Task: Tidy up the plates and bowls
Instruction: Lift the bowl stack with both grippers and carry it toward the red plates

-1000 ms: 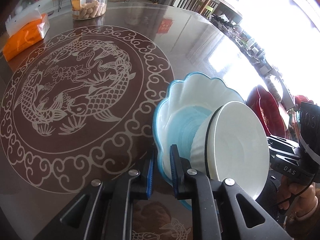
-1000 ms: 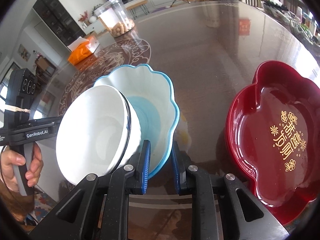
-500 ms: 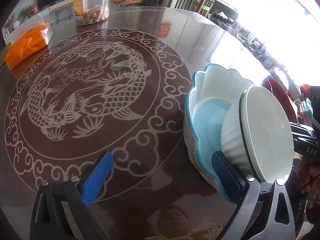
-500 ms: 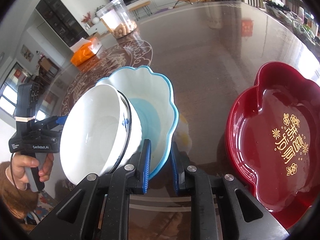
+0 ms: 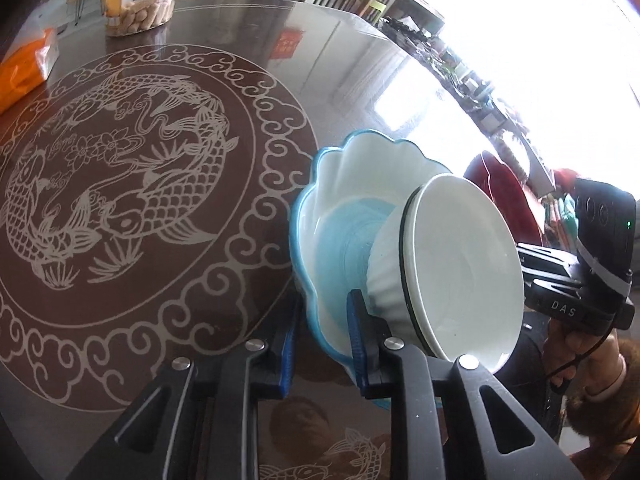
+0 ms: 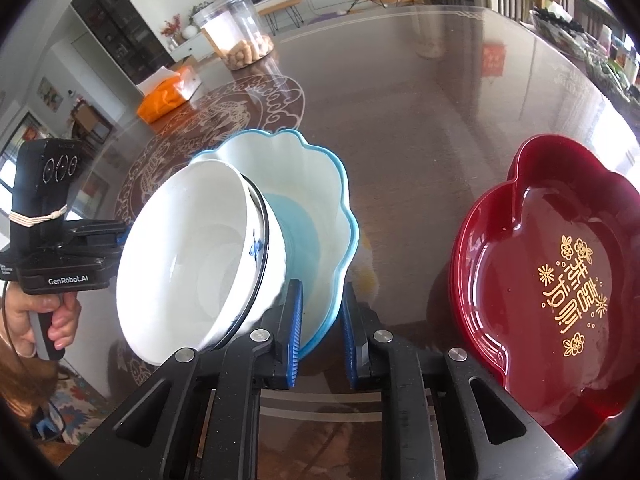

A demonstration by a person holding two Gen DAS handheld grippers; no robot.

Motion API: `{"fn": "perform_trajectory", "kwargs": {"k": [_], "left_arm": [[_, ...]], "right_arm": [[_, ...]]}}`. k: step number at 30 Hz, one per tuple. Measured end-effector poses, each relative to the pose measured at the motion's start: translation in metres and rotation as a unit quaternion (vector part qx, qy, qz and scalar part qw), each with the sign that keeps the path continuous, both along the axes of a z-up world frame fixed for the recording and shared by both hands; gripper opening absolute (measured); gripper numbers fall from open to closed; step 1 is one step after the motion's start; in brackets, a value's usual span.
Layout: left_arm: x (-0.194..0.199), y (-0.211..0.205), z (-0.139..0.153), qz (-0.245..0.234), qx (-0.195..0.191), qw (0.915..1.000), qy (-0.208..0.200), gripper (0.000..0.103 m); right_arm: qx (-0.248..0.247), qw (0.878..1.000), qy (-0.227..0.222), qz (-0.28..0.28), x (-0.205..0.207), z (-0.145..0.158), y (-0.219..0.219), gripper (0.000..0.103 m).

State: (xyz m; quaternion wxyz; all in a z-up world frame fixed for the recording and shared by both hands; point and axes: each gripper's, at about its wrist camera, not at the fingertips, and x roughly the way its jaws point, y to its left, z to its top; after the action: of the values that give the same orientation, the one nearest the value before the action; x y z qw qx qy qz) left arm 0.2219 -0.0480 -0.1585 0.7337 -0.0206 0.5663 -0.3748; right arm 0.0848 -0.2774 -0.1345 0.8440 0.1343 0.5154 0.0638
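the glass-topped table (image 6: 420,128) carries everything; the red lacquer tray (image 6: 560,280) lies flat on it, well apart to the right of the right gripper (image 6: 318,320); the blue scalloped plate (image 6: 320,200) is tipped up on edge between the 2 grippers, its hollow face toward the person and its rim running up and away from the table; each gripper has its jaws nearly shut on that rim, the right one on the near right edge, the left gripper (image 5: 320,326) on the near left edge, its jaws having just been closing with the rim between them; the white bowl (image 6: 192,264) sits in the plate's hollow, tilted with it, mouth toward the person; my guess is the pair travels right to the tray, so the right hand leads; the bowl could slide out if the plate tips further.
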Motion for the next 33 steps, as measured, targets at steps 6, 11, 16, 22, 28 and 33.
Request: {"fn": "perform_trajectory", "kwargs": {"k": [6, 11, 16, 22, 28, 33], "left_arm": [[0.006, 0.009, -0.003, 0.04, -0.016, 0.9987, 0.027, 0.017], [0.011, 0.008, 0.005, 0.043, -0.011, 0.9987, 0.026, 0.017], [0.017, 0.003, 0.014, 0.045, -0.003, 0.9988, 0.02, 0.017], [0.023, -0.002, 0.008, 0.049, 0.001, 0.9984, 0.026, 0.016], [0.026, -0.004, 0.005, 0.037, -0.011, 0.9986, 0.036, 0.017], [0.047, 0.009, 0.011, 0.02, -0.069, 0.9959, 0.055, 0.056]], "right_arm": [[0.047, 0.998, 0.031, -0.016, -0.001, -0.002, -0.006, 0.015], [0.068, 0.997, 0.037, -0.022, -0.002, 0.0, -0.011, 0.014], [0.074, 0.996, 0.037, -0.023, 0.002, 0.009, -0.012, 0.013], [0.069, 0.997, 0.039, -0.025, 0.011, 0.007, -0.013, 0.012], [0.085, 0.995, 0.042, -0.033, 0.012, -0.005, -0.02, 0.013], [0.075, 0.997, 0.021, -0.026, 0.007, -0.004, -0.017, 0.02]]}}
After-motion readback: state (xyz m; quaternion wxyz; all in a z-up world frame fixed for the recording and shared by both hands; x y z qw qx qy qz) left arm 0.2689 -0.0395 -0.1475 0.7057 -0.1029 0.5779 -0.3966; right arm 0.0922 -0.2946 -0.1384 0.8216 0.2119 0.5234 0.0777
